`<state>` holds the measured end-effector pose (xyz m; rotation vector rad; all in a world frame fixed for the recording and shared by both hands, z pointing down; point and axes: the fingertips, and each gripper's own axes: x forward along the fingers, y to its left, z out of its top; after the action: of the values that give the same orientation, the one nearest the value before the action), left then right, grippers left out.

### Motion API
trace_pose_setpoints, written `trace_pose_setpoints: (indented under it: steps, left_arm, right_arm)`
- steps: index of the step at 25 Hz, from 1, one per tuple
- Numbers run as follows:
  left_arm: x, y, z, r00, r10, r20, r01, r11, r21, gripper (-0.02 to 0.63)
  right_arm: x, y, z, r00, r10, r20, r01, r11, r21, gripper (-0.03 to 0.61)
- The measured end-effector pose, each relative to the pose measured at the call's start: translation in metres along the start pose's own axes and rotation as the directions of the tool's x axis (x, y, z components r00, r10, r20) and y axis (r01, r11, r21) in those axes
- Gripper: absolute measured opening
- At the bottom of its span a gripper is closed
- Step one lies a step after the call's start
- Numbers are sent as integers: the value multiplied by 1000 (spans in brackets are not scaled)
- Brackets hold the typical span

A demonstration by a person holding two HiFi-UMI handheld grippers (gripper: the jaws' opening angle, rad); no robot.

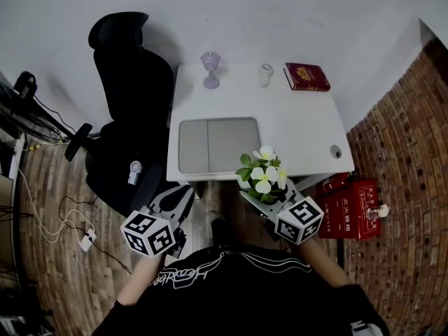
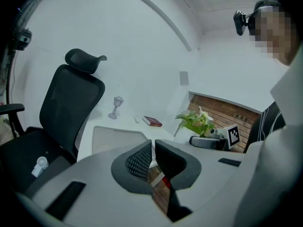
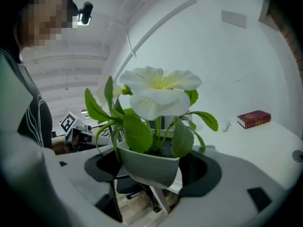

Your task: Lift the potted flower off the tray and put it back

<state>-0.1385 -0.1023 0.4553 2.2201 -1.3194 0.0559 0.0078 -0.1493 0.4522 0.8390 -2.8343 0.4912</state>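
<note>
The potted flower point(image 1: 260, 177), white blooms and green leaves in a pale pot point(image 3: 149, 162), hangs in front of the white table's near edge, off the grey tray point(image 1: 217, 144). My right gripper point(image 1: 264, 196) is shut on the pot, one jaw on each side of it point(image 3: 151, 168). My left gripper point(image 1: 175, 200) hovers to the left of it, below the table's front edge, with its jaws shut on nothing point(image 2: 154, 157). The left gripper view shows the plant point(image 2: 196, 122) at the right and the bare tray point(image 2: 116, 136) on the table.
A black office chair point(image 1: 133, 103) stands at the table's left side. At the back of the table point(image 1: 294, 124) are a glass goblet point(image 1: 211, 68), a small white object point(image 1: 265, 74) and a red book point(image 1: 306, 76). Red boxes point(image 1: 346, 205) sit on the floor at the right.
</note>
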Motion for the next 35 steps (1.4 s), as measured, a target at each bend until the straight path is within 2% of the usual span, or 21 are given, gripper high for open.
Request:
trace_pose_setpoints:
  steps: [13, 17, 27, 35]
  left_arm:
    - [0, 2, 1, 1000, 3, 5, -3, 1000, -11, 46]
    - [4, 5, 5, 1000, 0, 8, 0, 1000, -11, 46]
    - [10, 25, 22, 999, 31, 29, -30, 999, -24, 47]
    - [19, 47, 41, 997, 63, 48, -61, 997, -44, 46]
  right_arm:
    - [3, 1, 2, 1000, 9, -6, -9, 1000, -15, 365]
    - [9, -5, 4, 1000, -2, -16, 1, 999, -47, 365]
    - [41, -22, 25, 999, 7, -32, -11, 992, -123, 365]
    - [88, -53, 32, 997, 2, -76, -14, 988, -156, 364]
